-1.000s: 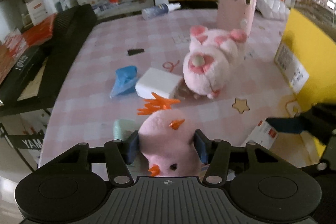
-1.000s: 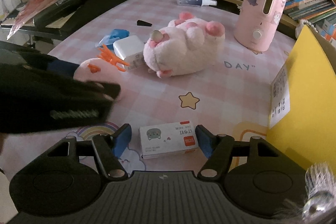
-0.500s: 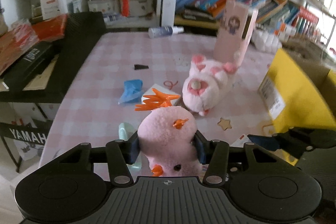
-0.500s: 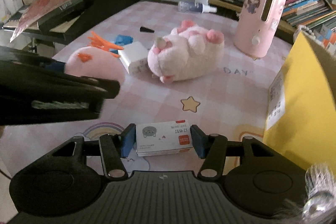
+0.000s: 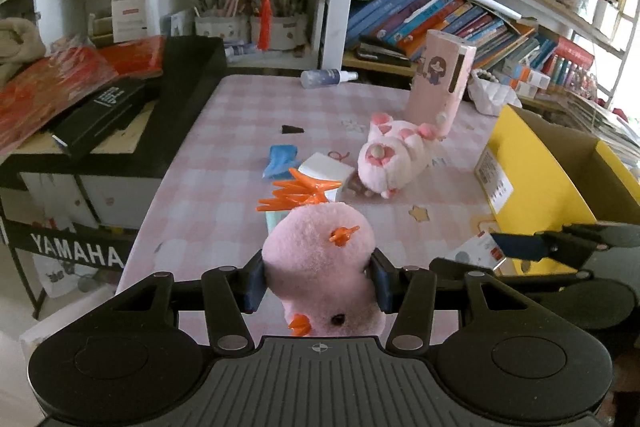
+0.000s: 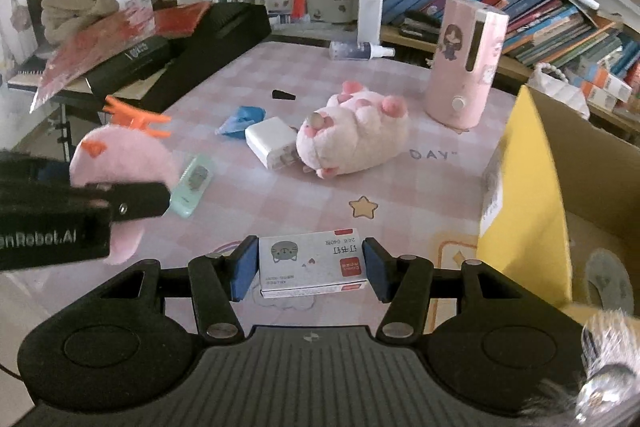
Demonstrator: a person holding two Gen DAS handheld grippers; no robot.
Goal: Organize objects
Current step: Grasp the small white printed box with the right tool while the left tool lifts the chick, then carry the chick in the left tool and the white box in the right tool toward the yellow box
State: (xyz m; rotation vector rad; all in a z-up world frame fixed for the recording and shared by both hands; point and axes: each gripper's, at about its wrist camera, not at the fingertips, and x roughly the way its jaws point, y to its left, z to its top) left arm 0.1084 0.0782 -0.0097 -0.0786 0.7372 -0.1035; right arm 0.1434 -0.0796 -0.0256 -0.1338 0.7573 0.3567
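My left tongs [image 5: 318, 285] pinch the pink chick [image 5: 320, 259], lifted off the table [image 5: 240, 115]. My right tongs [image 6: 310, 269] close on the staple box [image 6: 312, 263], its long axis running jaw to jaw. The yellow bin [image 6: 524, 187] sits at about two o'clock from the right tongs, so I judge the right hand nearer; the left must cross toward three o'clock. The pig [image 6: 356, 135] lies at twelve

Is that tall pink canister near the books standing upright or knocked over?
Upright. The pink canister stands on its base on the checkered table, while the pink plush pig beside it lies on its side.
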